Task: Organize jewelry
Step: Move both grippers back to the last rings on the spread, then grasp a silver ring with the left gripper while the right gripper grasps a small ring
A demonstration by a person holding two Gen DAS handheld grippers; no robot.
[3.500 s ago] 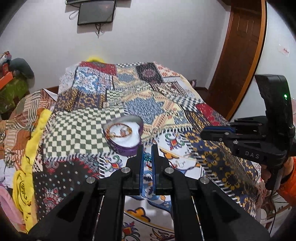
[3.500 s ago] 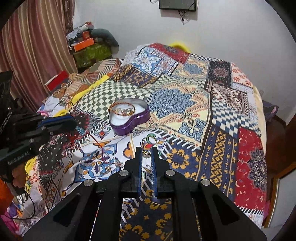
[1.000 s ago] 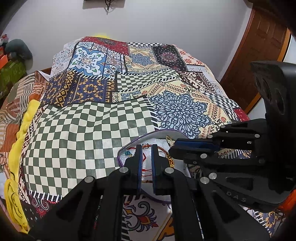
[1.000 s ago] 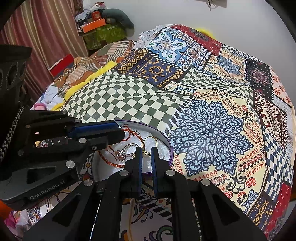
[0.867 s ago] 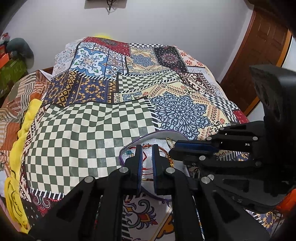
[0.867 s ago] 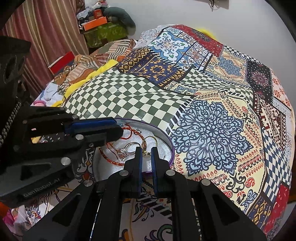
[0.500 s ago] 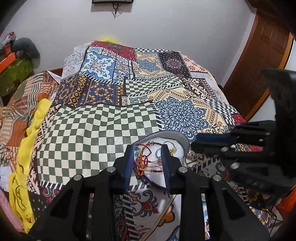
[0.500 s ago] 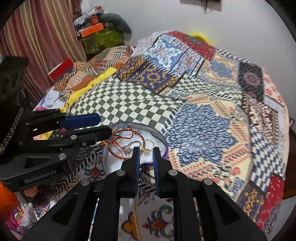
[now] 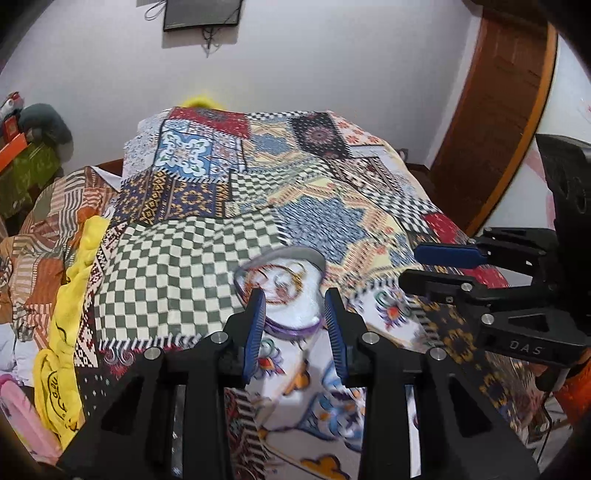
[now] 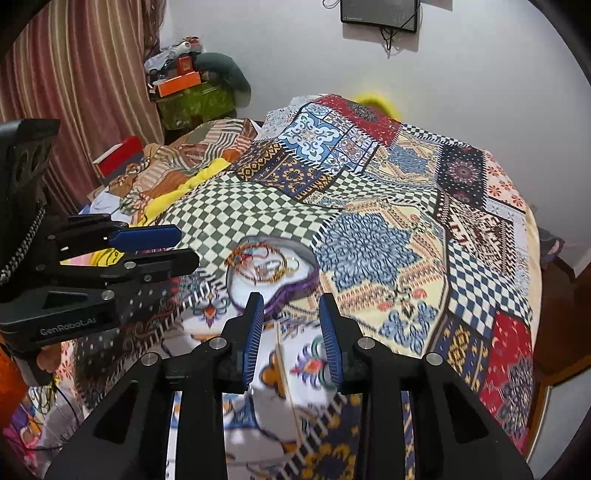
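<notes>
Purple tin [image 10: 295, 286], white-lined, on a patchwork bedspread [image 10: 388, 240] (green checks, blue medallions); claws black, blue-padded.

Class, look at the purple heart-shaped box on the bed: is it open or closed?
Open. The purple box has no lid on, and the tangled bracelets show on its white lining.

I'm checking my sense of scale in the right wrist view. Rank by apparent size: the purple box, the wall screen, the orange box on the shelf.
1. purple box
2. wall screen, partly cropped
3. orange box
Nearness inflates the purple box, so true sizes stay unsure.
</notes>
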